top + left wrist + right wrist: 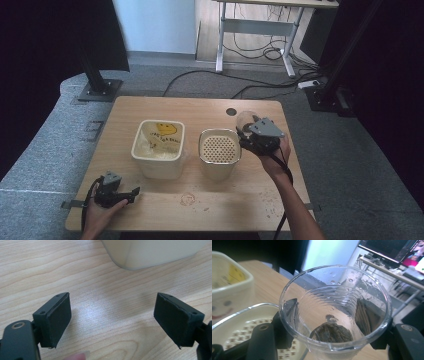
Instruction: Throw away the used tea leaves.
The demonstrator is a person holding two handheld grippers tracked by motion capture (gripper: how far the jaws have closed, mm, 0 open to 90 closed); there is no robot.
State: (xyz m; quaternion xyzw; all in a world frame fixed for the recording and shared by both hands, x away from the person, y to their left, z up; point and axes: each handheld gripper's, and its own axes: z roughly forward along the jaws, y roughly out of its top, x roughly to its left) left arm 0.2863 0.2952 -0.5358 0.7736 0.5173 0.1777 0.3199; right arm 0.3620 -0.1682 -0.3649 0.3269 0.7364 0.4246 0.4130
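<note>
My right gripper (248, 131) is shut on a clear plastic cup (335, 307), held above the table's right side beside a cream bin with a perforated insert (219, 148). The cup (245, 120) has water drops on its wall and a dark wet lump (332, 332) at its bottom. The right gripper's black jaws press the cup from both sides. To the left stands a cream bin with a yellow smiley bag (158, 145). My left gripper (135, 191) rests low at the front left of the wooden table (165, 202), its pads (58, 318) wide apart over bare wood.
A round cable hole (231, 111) sits near the table's far edge. Crumbs and a faint ring stain (188, 199) mark the front of the table. Beyond the table lie floor cables and a desk frame (255, 30). A black stand base (100, 89) is at far left.
</note>
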